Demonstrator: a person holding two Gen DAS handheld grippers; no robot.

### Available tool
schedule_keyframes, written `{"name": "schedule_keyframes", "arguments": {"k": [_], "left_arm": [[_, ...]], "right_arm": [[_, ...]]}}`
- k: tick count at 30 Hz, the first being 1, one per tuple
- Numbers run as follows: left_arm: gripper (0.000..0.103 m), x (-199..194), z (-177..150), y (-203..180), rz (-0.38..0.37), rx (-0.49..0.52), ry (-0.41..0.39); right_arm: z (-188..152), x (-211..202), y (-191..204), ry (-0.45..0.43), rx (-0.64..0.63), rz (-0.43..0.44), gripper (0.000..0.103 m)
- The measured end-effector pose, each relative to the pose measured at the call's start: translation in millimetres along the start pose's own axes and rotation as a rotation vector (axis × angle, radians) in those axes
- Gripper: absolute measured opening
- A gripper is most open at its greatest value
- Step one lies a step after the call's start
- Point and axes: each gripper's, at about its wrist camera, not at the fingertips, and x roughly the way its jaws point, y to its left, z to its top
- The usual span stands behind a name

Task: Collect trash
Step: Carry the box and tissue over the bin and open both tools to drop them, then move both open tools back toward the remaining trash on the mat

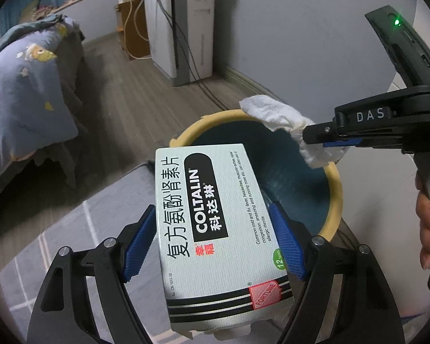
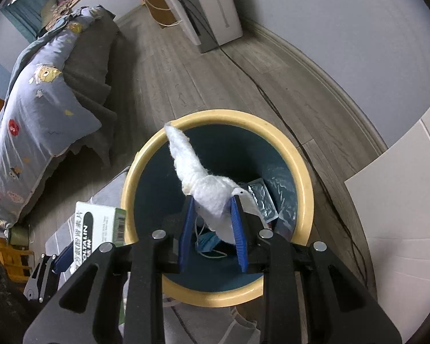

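Observation:
My left gripper (image 1: 215, 229) is shut on a white Coltalin medicine box (image 1: 215, 218) and holds it beside the near rim of a round bin (image 1: 336, 200) with a yellow rim and dark teal inside. My right gripper (image 2: 212, 218) is shut on a crumpled white tissue (image 2: 197, 177) and holds it above the bin's (image 2: 272, 126) opening. In the left wrist view the right gripper (image 1: 326, 140) comes in from the right with the tissue (image 1: 275, 111) over the far rim. The box (image 2: 100, 223) shows at the bin's left edge in the right wrist view.
The bin holds a blue face mask (image 2: 207, 243) and a foil blister pack (image 2: 258, 197). A bed with a blue quilt (image 2: 43, 109) stands at the left. A white appliance (image 1: 183, 25) with cables stands by the far wall. A grey rug (image 1: 80, 243) lies below.

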Motion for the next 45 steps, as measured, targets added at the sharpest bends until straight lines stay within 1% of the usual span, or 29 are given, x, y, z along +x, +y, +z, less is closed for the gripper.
{"name": "schedule_keyframes", "arguments": {"k": [3,6,10,13,16,17,19,22,23,25,27,29,30,31,37,42,45], "left_arm": [[0.078,7.5,4.3,-4.9,-0.001,0.02,0.002],[0.079,14.6,9.2,-5.9,0.016,0.045,0.007],[0.079,20.9,13.3,-1.2,0.033,0.039,0.005],[0.09,19.1,14.3,3.7,0.043,0.027,-0.016],[0.091,18.1,12.1,7.7,0.037,0.015,-0.028],[0.091,18.9,11.8,9.3,0.036,0.01,-0.025],[0.091,19.4,9.7,11.1,0.035,0.008,-0.021],[0.092,16.6,5.9,14.4,0.044,0.018,-0.023],[0.093,15.3,4.3,16.2,0.044,0.019,-0.024],[0.093,13.4,1.5,18.4,0.046,0.016,-0.022],[0.094,9.8,-2.1,22.7,0.044,0.004,-0.018],[0.096,5.5,-6.4,27.9,0.053,-0.013,-0.014],[0.096,3.1,-9.1,31.9,0.056,-0.026,-0.01],[0.097,1.8,-11.2,35.1,0.057,-0.036,-0.007],[0.097,-24.9,-29.2,61.5,0.083,-0.084,-0.005],[0.097,-64.3,-44.8,95.7,0.141,-0.104,-0.032],[0.098,-91.8,-55.9,120.8,0.179,-0.128,-0.045]], "right_arm": [[1.9,0.6,-4.5,-0.005,0.019,0.006,0.026],[1.8,0.1,-7.0,-0.012,0.03,0.002,0.026],[3.2,1.8,-11.2,-0.009,0.049,0.009,0.027],[4.4,1.9,-12.7,-0.011,0.06,0.008,0.028],[4.8,2.9,-13.8,-0.009,0.07,0.011,0.029],[5.2,3.9,-13.5,-0.007,0.07,0.008,0.031],[5.4,4.5,-12.1,-0.006,0.068,0.001,0.046],[5.6,3.8,-10.1,-0.013,0.061,-0.009,0.051],[5.6,3.2,-9.8,-0.016,0.062,-0.013,0.055],[5.5,2.3,-9.6,-0.021,0.066,-0.014,0.066],[5.4,1.9,-8.2,-0.024,0.065,-0.017,0.069],[5.2,1.7,-5.6,-0.024,0.059,-0.022,0.081],[5.1,0.9,-4.0,-0.028,0.056,-0.028,0.095],[5.2,-0.2,-2.1,-0.034,0.052,-0.037,0.097],[5.8,-4.5,13.7,-0.049,0.01,-0.079,0.097],[2.2,-2.9,34.1,-0.045,-0.057,-0.105,0.097],[-1.8,-4.2,46.7,-0.048,-0.094,-0.102,0.097]]}}
